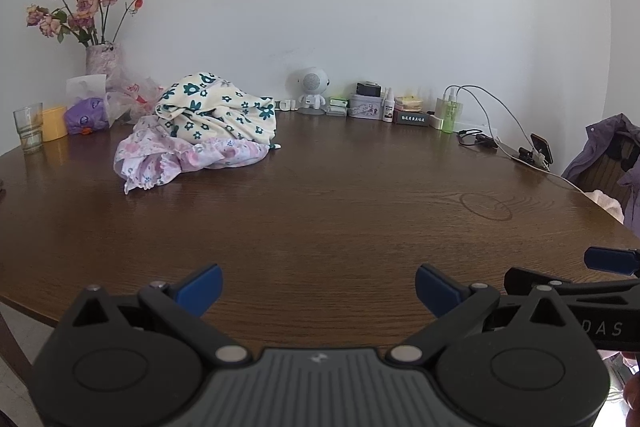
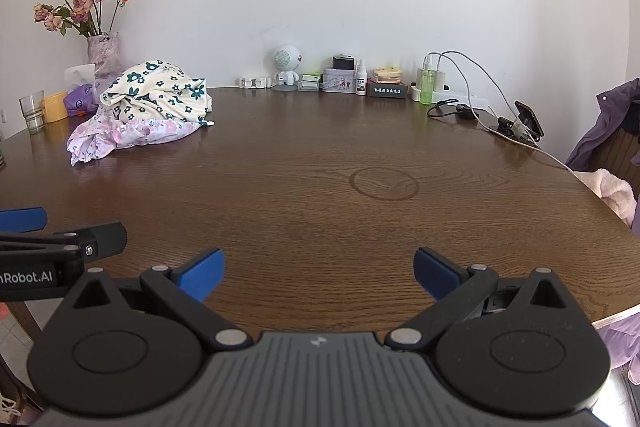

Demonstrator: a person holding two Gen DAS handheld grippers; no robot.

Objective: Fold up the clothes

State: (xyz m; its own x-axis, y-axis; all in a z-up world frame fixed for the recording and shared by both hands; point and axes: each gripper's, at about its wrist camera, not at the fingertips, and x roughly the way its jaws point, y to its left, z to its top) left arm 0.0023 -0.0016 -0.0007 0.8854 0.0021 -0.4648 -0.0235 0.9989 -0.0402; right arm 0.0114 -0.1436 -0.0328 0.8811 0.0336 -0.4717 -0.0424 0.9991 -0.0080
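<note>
A crumpled cream garment with dark green flowers point(image 1: 218, 109) lies on top of a pink-and-white floral garment point(image 1: 180, 157) at the far left of the brown wooden table point(image 1: 320, 219). Both show in the right wrist view too, the cream one point(image 2: 156, 91) over the pink one point(image 2: 128, 135). My left gripper point(image 1: 319, 289) is open and empty above the table's near edge, far from the clothes. My right gripper point(image 2: 319, 273) is open and empty beside it. A fingertip point(image 1: 610, 259) of the right gripper shows at the left view's right edge.
A vase of dried roses point(image 1: 102, 65), a tissue pack point(image 1: 86, 87), a glass point(image 1: 29, 127) and a yellow cup point(image 1: 54, 123) stand at the far left. A white robot figure point(image 2: 286, 67), small boxes, bottles point(image 2: 427, 87), cables and a phone point(image 2: 530, 119) line the back. A chair with a purple jacket point(image 2: 604, 123) stands on the right.
</note>
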